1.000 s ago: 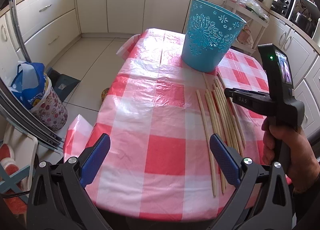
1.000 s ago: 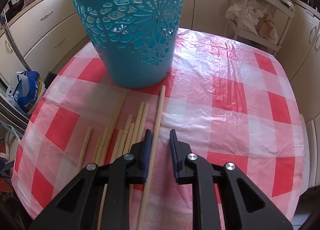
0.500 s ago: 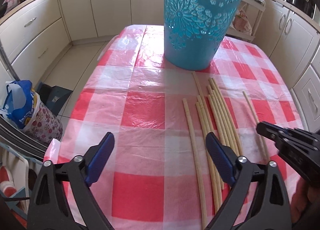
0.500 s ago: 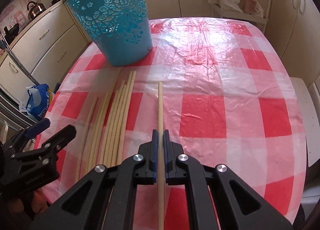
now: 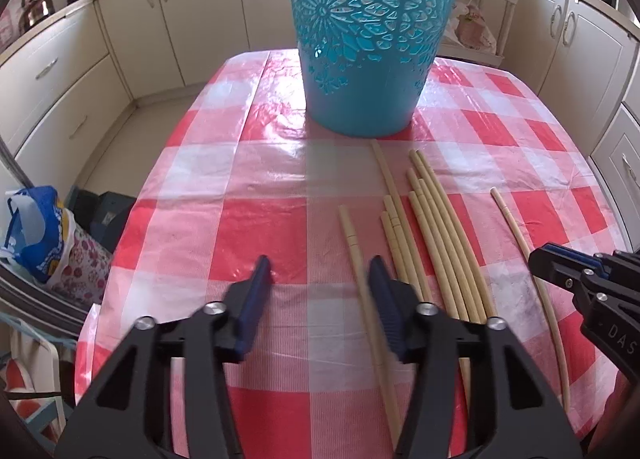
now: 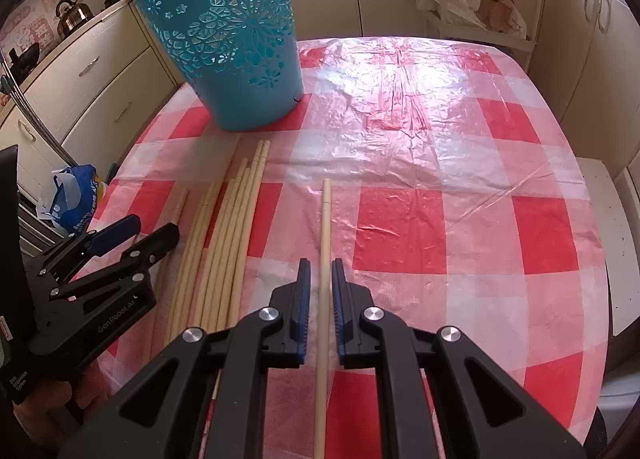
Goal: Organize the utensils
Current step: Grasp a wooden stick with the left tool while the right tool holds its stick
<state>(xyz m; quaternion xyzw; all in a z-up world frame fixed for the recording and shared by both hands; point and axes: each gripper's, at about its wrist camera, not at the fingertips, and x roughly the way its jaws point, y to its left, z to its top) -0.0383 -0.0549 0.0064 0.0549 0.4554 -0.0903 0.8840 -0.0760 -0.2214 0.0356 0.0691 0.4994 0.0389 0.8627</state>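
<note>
the right gripper (image 6: 320,295) had its jaws narrowed around a single wooden stick (image 6: 325,243), with a thin gap visible on each side, so a firm grip could not be told. that stick lay apart from the bundle of sticks (image 6: 228,235) on the checked bench (image 6: 440,187). the left gripper (image 5: 318,299) hung with jaws wide apart just beside the leftmost stick (image 5: 354,255). the blue basket (image 5: 368,39) stood upright beyond the sticks.

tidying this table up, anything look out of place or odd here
One stick lies alone on the checked tablecloth, apart from the bundle of sticks, between the right gripper fingers. Nothing is spilled or broken; the blue basket stands upright.
</note>
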